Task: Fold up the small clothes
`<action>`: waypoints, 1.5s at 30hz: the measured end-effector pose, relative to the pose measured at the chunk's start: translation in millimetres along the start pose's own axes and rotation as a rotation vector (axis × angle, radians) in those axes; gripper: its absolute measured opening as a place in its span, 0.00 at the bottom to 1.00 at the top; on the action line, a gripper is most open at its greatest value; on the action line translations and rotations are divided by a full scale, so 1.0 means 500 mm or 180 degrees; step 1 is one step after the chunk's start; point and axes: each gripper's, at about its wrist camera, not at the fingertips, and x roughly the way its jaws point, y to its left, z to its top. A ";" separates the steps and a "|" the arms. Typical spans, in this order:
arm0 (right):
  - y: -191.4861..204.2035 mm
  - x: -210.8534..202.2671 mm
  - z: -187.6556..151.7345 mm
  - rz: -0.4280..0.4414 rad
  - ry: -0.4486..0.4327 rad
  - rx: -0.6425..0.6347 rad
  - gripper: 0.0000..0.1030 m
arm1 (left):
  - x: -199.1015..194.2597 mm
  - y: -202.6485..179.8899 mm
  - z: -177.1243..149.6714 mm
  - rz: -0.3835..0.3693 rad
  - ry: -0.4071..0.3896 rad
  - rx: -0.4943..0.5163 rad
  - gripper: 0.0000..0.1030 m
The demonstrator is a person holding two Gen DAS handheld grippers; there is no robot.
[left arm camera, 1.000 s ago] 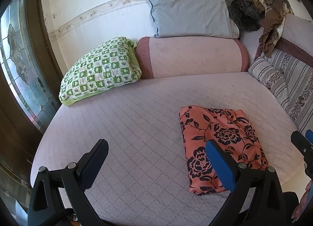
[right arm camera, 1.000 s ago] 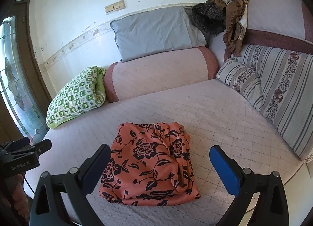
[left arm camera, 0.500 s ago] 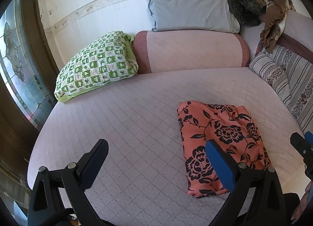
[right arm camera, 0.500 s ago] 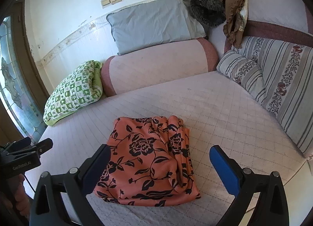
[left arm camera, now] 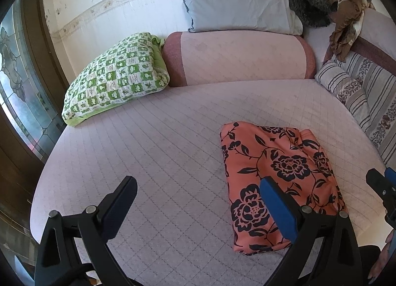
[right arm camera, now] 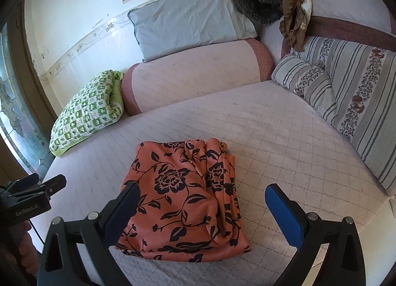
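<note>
Folded garment (right arm camera: 183, 199) — salmon-orange cloth printed with black roses, leaves and vines — lies as a rough rectangle on the quilted pale pink bed (right arm camera: 272, 137), near its front edge. Loose layered pleats run along the garment's right side in the right wrist view; its left part is smoother.

Right claw (right arm camera: 201, 211): both fingers spread wide, holding nothing, poised above the garment's near end; the dark finger overlaps the cloth's left corner in the picture, the blue-padded finger stands over bare quilt to the right. Left claw (left arm camera: 198, 206): likewise wide apart and empty, over bare bed to the garment's left; its blue pad (left arm camera: 278, 209) overlaps the cloth's near edge in the picture. Contact cannot be judged.

Lettering on the left claw's body, seen at the left margin of the right wrist view, reads roughly "GenRobot.AI" — small and partly blurred.

Background: green checked pillow (left arm camera: 116, 80), pink bolster (left arm camera: 237, 58), grey pillow (left arm camera: 237, 4), striped floral cushions (right arm camera: 346, 88).
</note>
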 end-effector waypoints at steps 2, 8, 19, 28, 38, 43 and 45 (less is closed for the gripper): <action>0.000 0.005 0.001 -0.0006 0.0007 -0.0007 0.99 | 0.004 0.001 0.001 -0.0014 0.0003 -0.0017 0.96; 0.002 0.014 0.006 -0.0011 0.0016 -0.0018 0.99 | 0.004 0.009 0.008 -0.0032 -0.0022 -0.0067 0.96; 0.015 0.032 0.009 0.0001 0.0038 -0.0038 0.99 | 0.018 0.026 0.007 -0.0002 0.0009 -0.0103 0.96; 0.004 0.069 0.012 0.0009 0.0124 0.0016 0.99 | 0.050 0.023 0.009 0.0000 0.0083 -0.0097 0.96; -0.044 0.156 0.021 0.0000 0.0418 0.0171 0.99 | 0.145 -0.015 0.002 0.0004 0.0349 -0.0012 0.96; -0.073 0.187 0.020 -0.0023 0.0523 0.0239 0.99 | 0.182 -0.031 0.002 0.0019 0.0438 0.0020 0.96; -0.082 0.198 0.021 -0.0031 0.0560 0.0245 0.99 | 0.195 -0.038 0.003 0.0016 0.0479 0.0026 0.96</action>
